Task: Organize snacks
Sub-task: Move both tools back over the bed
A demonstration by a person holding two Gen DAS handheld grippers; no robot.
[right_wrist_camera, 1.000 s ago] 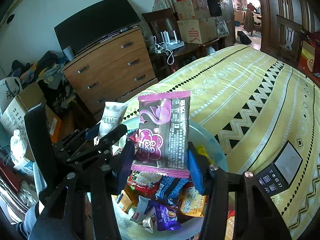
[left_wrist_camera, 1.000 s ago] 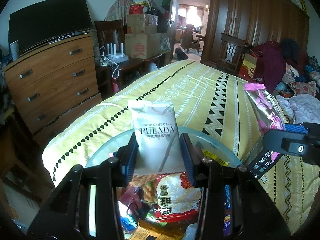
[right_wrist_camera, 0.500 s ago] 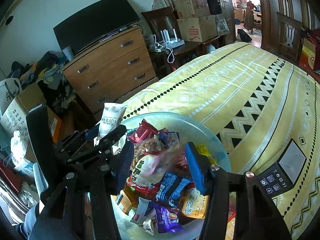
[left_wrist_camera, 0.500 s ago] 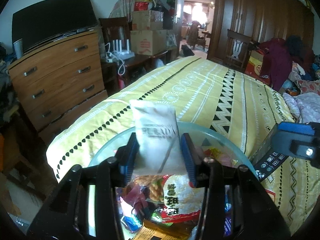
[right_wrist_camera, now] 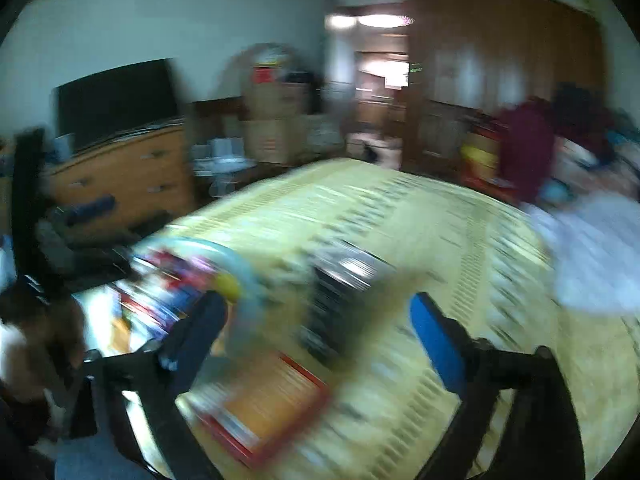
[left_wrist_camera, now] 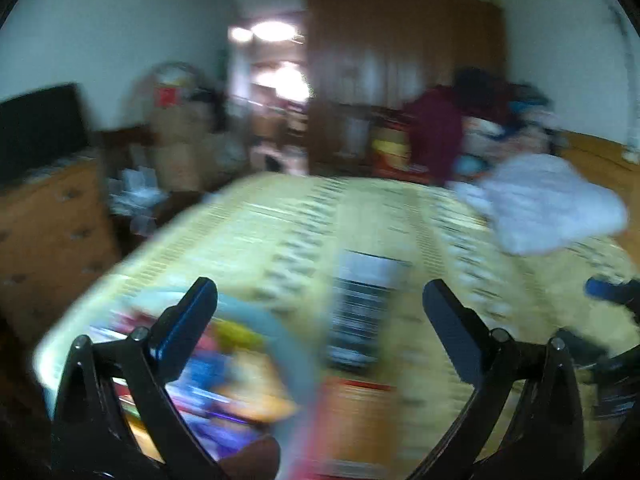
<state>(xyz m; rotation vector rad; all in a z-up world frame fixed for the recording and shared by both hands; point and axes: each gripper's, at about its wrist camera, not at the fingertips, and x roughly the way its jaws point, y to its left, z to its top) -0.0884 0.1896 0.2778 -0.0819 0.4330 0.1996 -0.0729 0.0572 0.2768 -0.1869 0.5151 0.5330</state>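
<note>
Snacks (left_wrist_camera: 224, 376) lie heaped in a pale blue bowl (left_wrist_camera: 280, 344) at the near left corner of the bed (left_wrist_camera: 280, 224); both views are badly blurred, so no packet can be read.

The left tongs (left_wrist_camera: 320, 312) are released, their jaws spreading wide at this moment, with nothing between them. Their left finger stands over the bowl and the right finger over the bare bedspread. Between the two fingers, flat on the bed, lies a dark remote (left_wrist_camera: 360, 320) with a pale upper part. Just below it, near the front edge of the bed, lies a flat orange box with a red border (left_wrist_camera: 356, 412), beside the bowl's rim.

The right tongs (right_wrist_camera: 318, 322) are also released and opening, and they grasp nothing. In this view the bowl (right_wrist_camera: 236, 268) with the snacks (right_wrist_camera: 168, 284) sits to the left of the left finger, the remote (right_wrist_camera: 340, 292) lies between the fingers, and the box (right_wrist_camera: 268, 396) lies low, close to the front edge. The other tool shows as a dark shape at the far left.

Farther out, a white bundle of cloth (left_wrist_camera: 552, 204) rests at the right edge of the bed. Beyond the bed stand a wooden dresser (right_wrist_camera: 120, 184) with a dark screen (right_wrist_camera: 116, 100) on it, stacked cartons (right_wrist_camera: 276, 124), a brown wardrobe (left_wrist_camera: 400, 72), and a dark red garment (left_wrist_camera: 436, 136).
</note>
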